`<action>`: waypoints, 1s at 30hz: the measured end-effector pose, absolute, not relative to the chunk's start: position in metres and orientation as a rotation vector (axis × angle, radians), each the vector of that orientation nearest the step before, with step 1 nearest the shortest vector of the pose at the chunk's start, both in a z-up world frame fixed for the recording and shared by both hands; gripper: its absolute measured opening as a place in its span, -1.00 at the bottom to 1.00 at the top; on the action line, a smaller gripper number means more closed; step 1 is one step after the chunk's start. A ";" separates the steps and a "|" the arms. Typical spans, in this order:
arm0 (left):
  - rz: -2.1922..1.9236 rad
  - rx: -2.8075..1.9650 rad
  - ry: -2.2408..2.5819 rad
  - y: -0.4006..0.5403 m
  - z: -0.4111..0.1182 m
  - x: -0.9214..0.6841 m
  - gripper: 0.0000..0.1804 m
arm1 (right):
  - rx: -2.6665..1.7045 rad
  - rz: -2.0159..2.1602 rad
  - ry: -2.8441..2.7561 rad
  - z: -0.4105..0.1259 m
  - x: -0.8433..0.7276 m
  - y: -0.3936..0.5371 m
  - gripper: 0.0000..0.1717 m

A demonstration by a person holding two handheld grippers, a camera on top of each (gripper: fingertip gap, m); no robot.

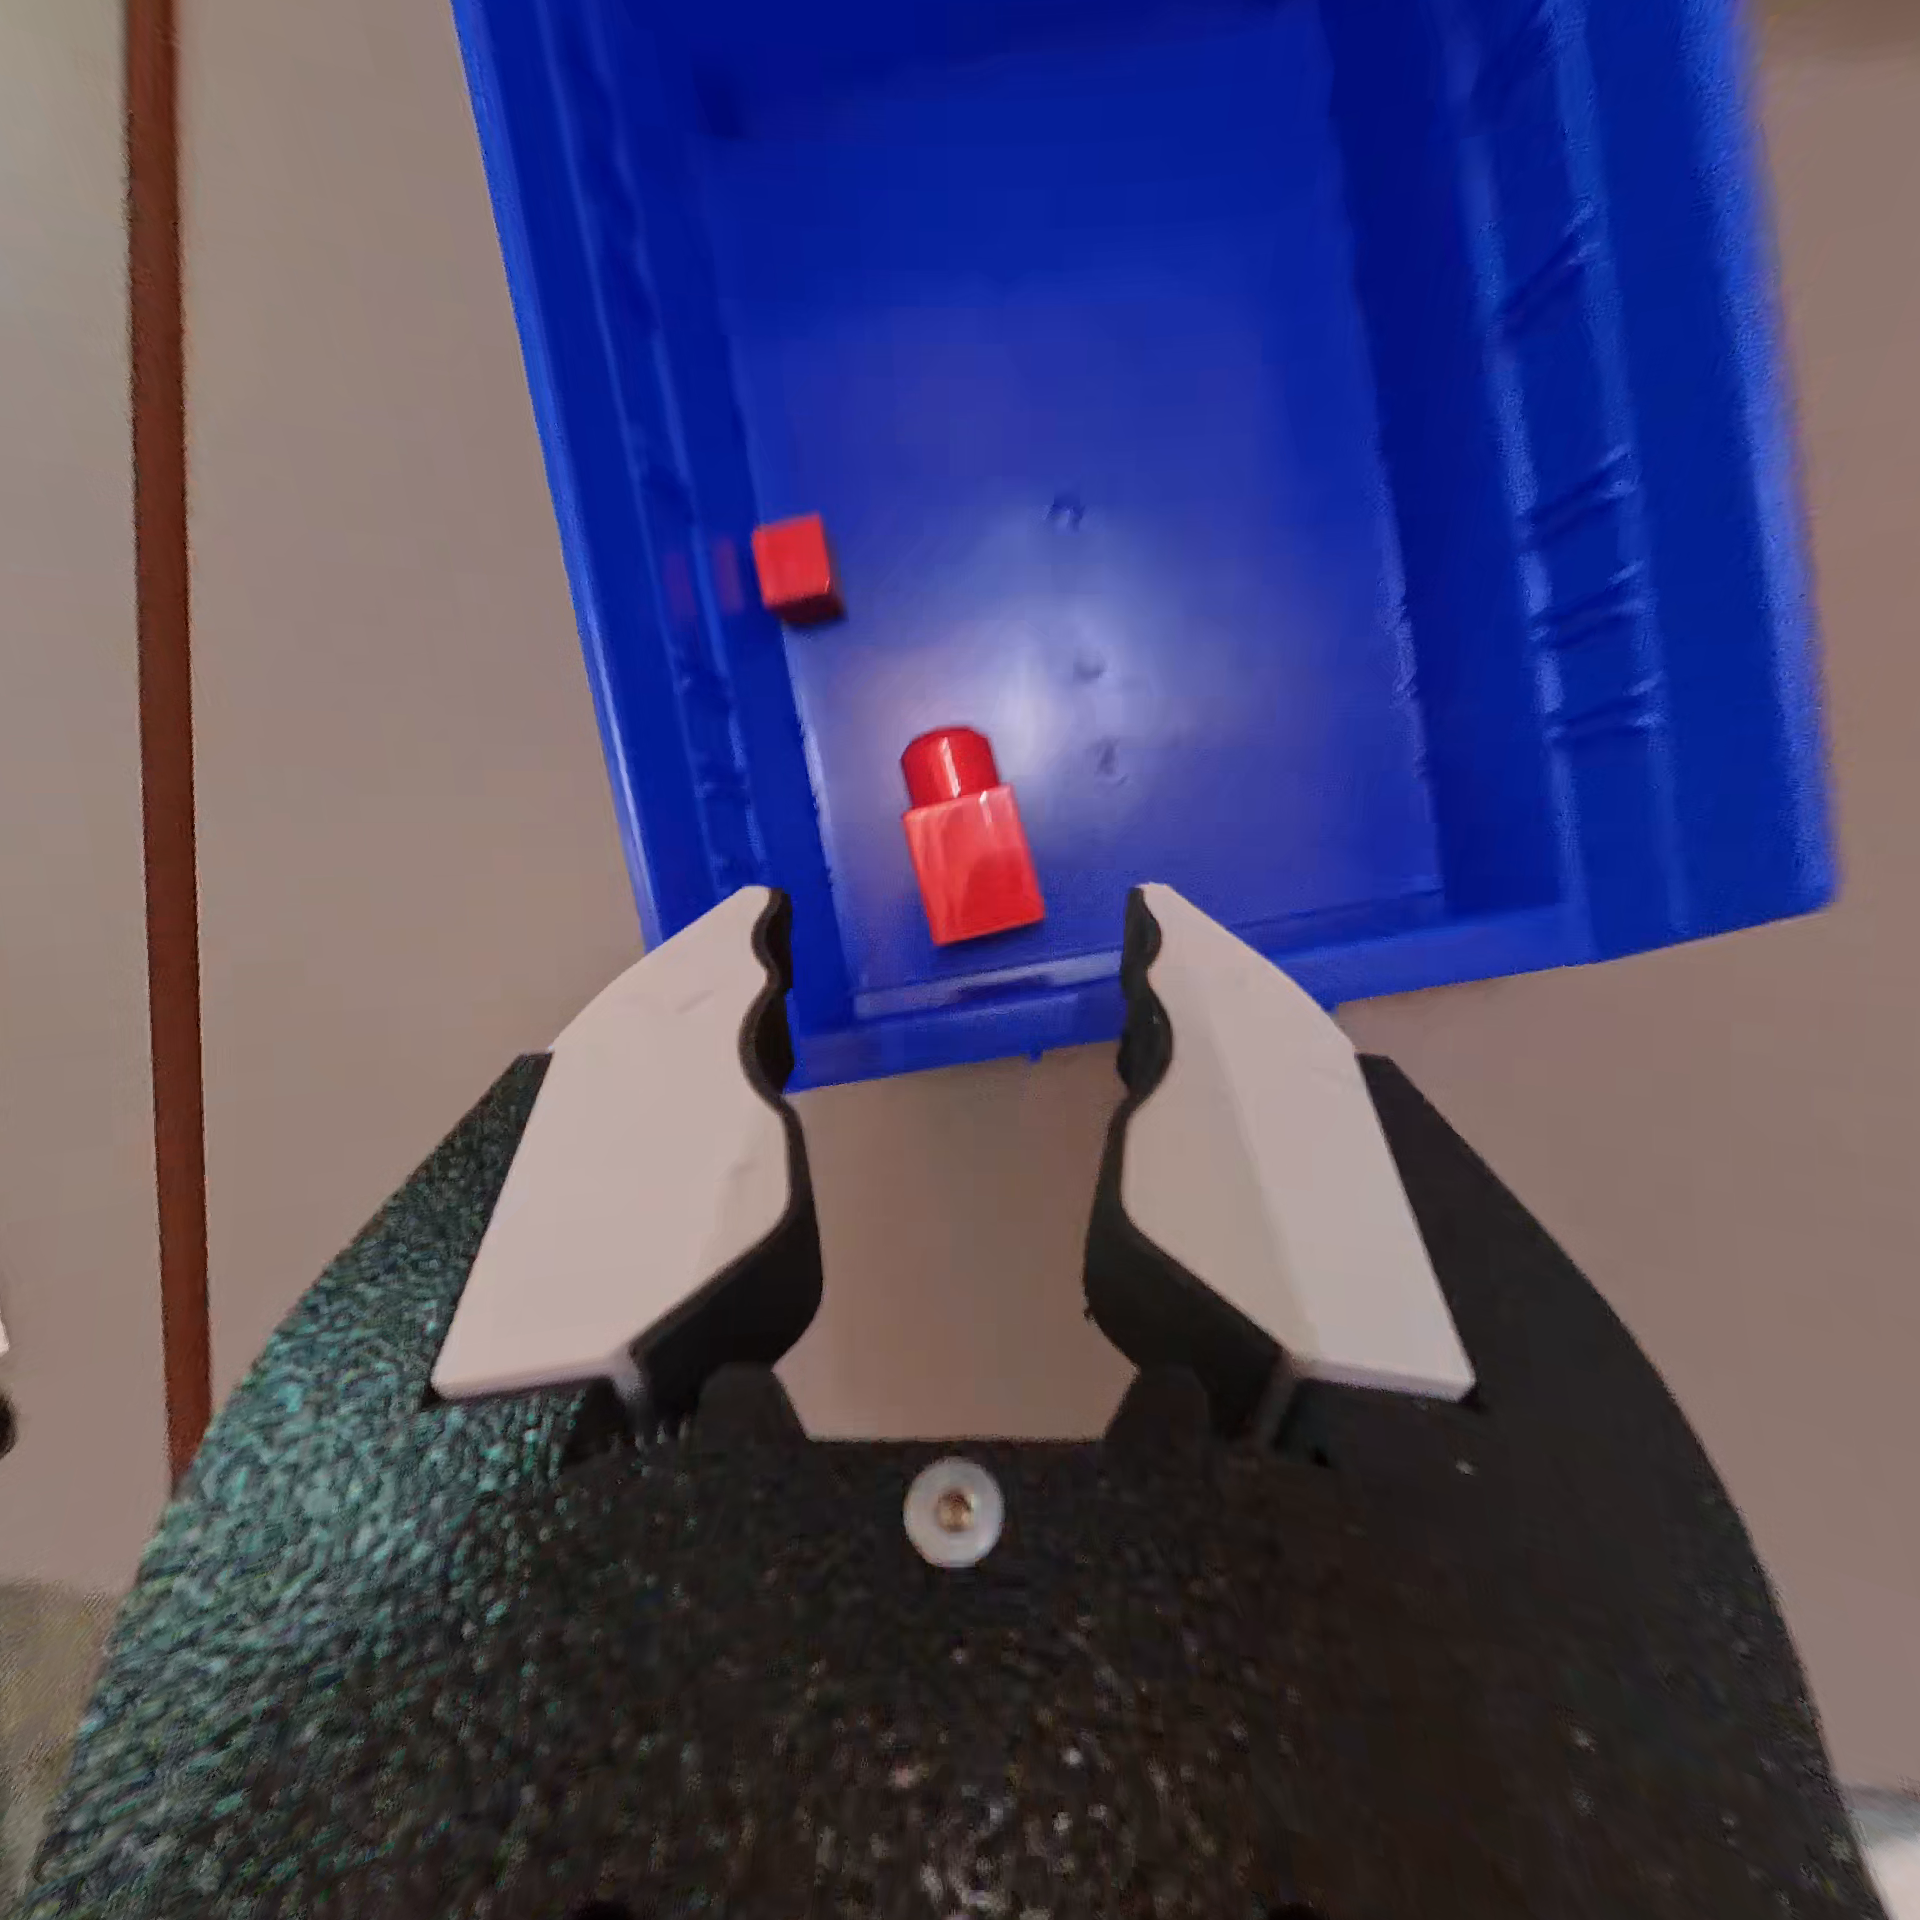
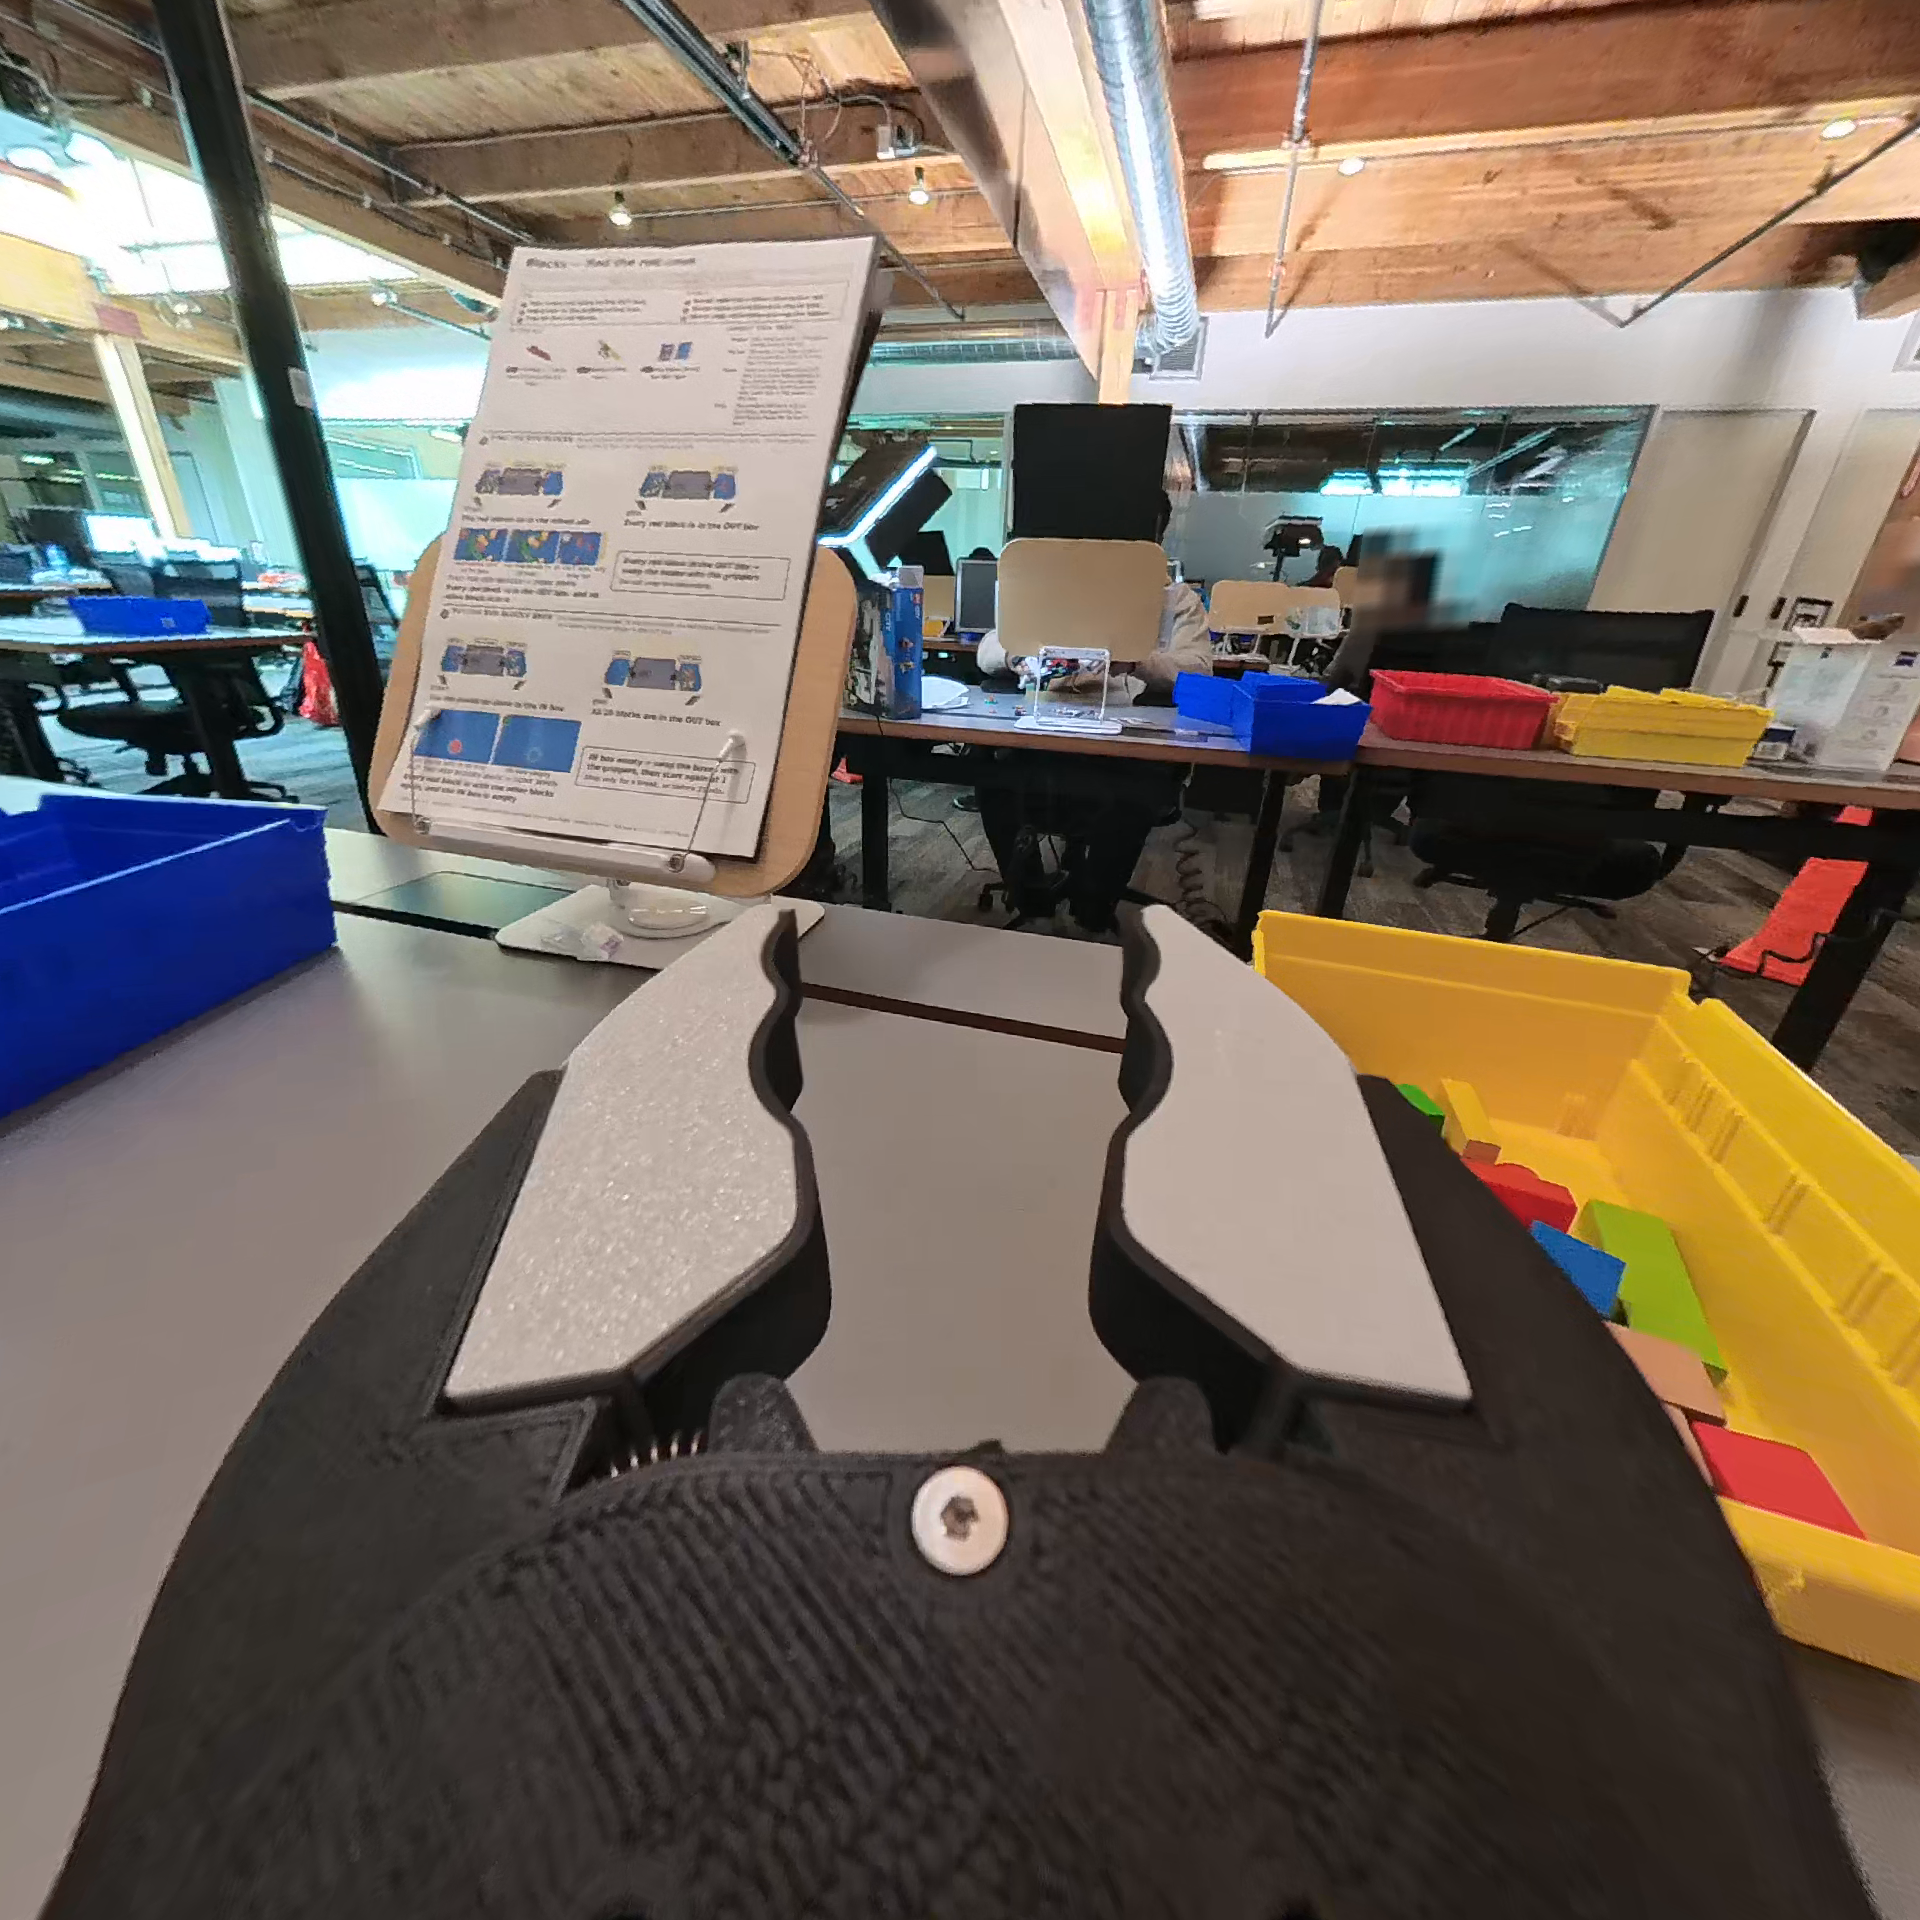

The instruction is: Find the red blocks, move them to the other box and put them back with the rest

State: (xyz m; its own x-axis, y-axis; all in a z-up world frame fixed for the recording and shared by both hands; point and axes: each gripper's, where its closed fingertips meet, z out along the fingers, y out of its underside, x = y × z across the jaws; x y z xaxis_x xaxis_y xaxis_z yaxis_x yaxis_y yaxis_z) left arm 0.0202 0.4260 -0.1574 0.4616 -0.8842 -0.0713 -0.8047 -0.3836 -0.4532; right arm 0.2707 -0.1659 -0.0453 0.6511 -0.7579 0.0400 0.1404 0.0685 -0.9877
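Observation:
In the left wrist view a blue box [image 1: 1455, 582] lies below my left gripper [image 1: 956, 914]. Two red blocks lie on its floor: a red block with a round stud [image 1: 966, 842] just beyond the fingertips, and a small red cube [image 1: 795, 566] by the left wall. My left gripper is open and nothing is between its pads. In the right wrist view my right gripper [image 2: 961, 935] is open and empty above the grey table [image 2: 260, 1195]. A yellow box [image 2: 1558, 1122] on the right holds several coloured blocks, some red [image 2: 1777, 1475]. The blue box [image 2: 156, 914] shows at the left.
A stand with a printed instruction sheet [image 2: 644, 561] stands at the table's far edge. A dark seam [image 2: 956, 1013] crosses the table. Beyond are other tables with blue, red and yellow bins [image 2: 1455, 707], chairs and a seated person.

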 end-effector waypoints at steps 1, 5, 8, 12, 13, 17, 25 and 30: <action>-0.206 -2.322 1.444 0.428 -0.165 0.019 -0.32 | -1.325 -0.740 0.597 -0.045 0.271 -0.166 -0.30; -0.165 -2.484 1.483 0.429 -0.198 0.025 -0.32 | -1.368 -0.697 0.530 -0.054 0.262 -0.148 -0.33; -0.107 -2.588 1.452 0.432 -0.217 0.026 -0.38 | -1.422 -0.677 0.488 -0.059 0.258 -0.139 -0.31; -0.053 -2.610 1.486 0.425 -0.228 0.031 -0.42 | -1.410 -0.671 0.479 -0.057 0.259 -0.139 -0.32; -0.006 -2.599 1.494 0.426 -0.231 0.030 -0.42 | -1.405 -0.653 0.480 -0.058 0.259 -0.138 -0.32; 0.117 -2.628 1.472 0.435 -0.243 0.022 -0.44 | -1.402 -0.612 0.479 -0.061 0.259 -0.136 -0.32; -0.277 -2.331 1.544 0.409 -0.191 0.064 -0.61 | -1.406 -0.603 0.482 -0.067 0.263 -0.138 -0.32; -0.709 -1.890 1.549 0.347 -0.100 0.115 -0.62 | -1.469 -0.513 0.365 -0.075 0.248 -0.110 -0.32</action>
